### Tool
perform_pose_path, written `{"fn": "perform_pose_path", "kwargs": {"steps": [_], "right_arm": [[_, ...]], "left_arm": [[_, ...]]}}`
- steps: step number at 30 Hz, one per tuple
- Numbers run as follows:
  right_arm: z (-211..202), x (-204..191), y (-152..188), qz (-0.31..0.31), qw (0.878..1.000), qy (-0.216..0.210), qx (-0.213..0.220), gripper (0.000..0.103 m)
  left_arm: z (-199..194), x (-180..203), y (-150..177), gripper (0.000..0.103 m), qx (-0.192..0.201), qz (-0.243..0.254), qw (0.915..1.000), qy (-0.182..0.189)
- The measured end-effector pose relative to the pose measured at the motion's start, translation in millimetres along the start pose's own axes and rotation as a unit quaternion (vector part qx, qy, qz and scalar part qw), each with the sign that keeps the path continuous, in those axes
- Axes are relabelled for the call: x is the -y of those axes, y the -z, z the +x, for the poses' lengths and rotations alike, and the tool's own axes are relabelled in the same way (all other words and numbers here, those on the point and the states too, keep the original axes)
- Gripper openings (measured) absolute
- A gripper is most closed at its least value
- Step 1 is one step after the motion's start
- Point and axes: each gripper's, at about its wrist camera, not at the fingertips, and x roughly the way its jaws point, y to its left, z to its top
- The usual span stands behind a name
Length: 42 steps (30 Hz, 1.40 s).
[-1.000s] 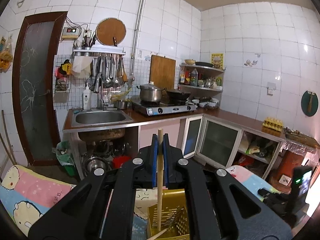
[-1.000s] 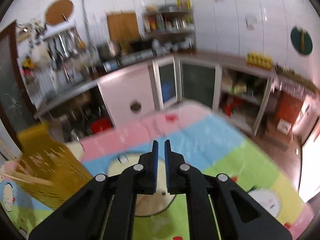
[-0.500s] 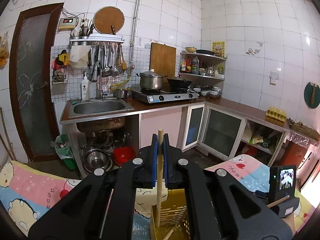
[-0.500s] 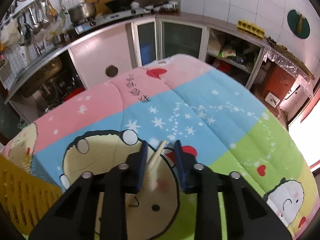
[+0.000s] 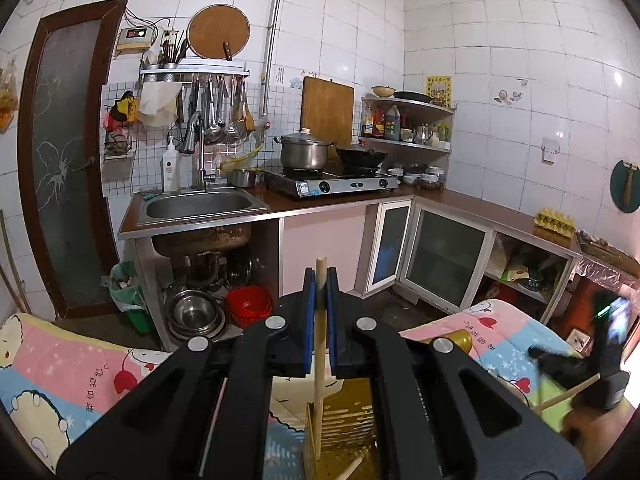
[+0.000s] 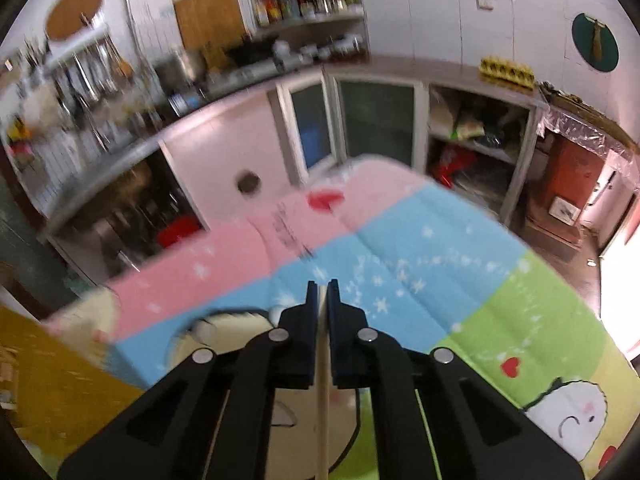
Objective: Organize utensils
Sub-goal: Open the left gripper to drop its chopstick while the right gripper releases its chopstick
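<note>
Pale wood, a slim round chopstick [image 5: 319, 344], stands nearly upright between the blue-padded fingers of the left gripper [image 5: 319, 285], which are closed tight on it; its top pokes just above the fingertips and its lower end dips into the yellow slotted plastic utensil basket [image 5: 344, 428] below. Another wooden stick [image 5: 354, 465] lies slanted in the basket's bottom. The right gripper [image 6: 322, 293] pinches a second pale wooden chopstick [image 6: 322, 408] the same way, jaws nearly together, the stick running down between its black arms. Under both tools spreads the pink, blue and green cartoon-print cloth [image 6: 420, 256], with the yellow basket at the far left of the right view, blurred. Behind, a steel sink [image 5: 200, 205] and a lidded steel pot [image 5: 304, 153] on the gas stove [image 5: 332, 185]
</note>
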Motion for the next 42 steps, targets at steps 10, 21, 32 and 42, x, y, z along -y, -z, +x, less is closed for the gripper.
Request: {"fn": "perform_pose_path", "kwargs": {"steps": [10,21,32,42], "right_arm": [[-162,-19,-43,-0.006,0.967,-0.090,0.239,0.005],[-222,-92,-70,-0.072,0.931,-0.138,0.331,0.005],[-183,-142,-33,-0.116,0.934,-0.167,0.293,0.005],[-124,-132,-15,-0.152,0.967,-0.140,0.150,0.032]], "left_arm": [[-12,3,2,0.004,0.009,0.001,1.0000,0.002],[-11,-3,7,0.004,0.004,-0.003,1.0000,0.000],[-8,-7,16,0.004,-0.006,-0.002,1.0000,-0.008],[-53,-2,-6,0.061,0.005,-0.002,0.9999,-0.013]]}}
